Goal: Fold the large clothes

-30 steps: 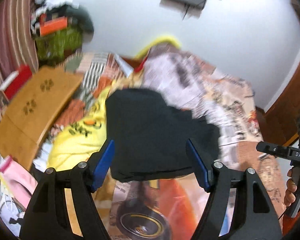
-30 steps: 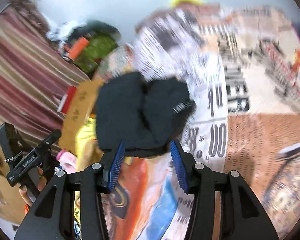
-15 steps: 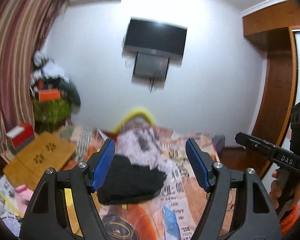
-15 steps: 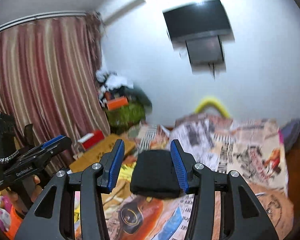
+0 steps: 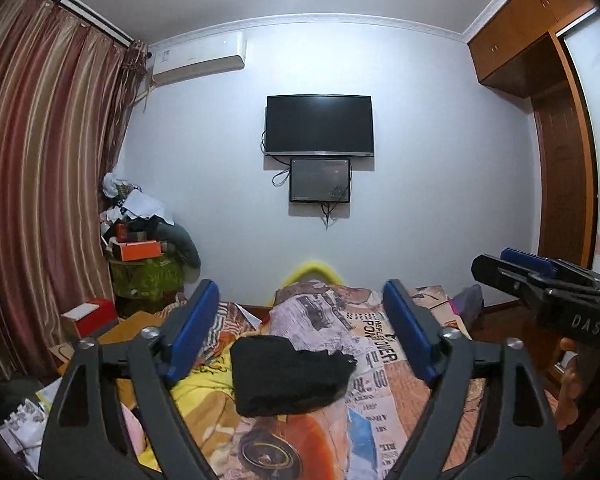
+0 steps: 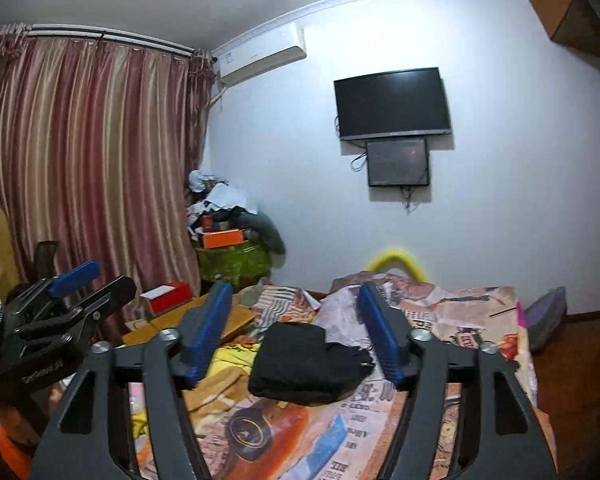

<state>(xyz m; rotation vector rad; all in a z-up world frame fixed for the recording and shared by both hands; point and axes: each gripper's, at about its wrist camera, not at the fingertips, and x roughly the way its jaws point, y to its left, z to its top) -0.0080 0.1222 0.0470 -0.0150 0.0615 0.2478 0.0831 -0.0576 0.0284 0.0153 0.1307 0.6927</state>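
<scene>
Now both tools point(image 5: 300, 328) point(image 6: 296, 328) just spreading, empty; black garment point(image 5: 288, 376) folded on bed point(image 5: 384, 412), perhaps over yellow cloth point(image 5: 196, 392).

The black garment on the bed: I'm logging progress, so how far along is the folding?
Done: the black garment lies as a compact folded bundle on the patterned bedspread. In hand: nothing; the left tongs and right tongs have just been opening, empty. Left: the yellow garment beside it looks unfolded.
</scene>
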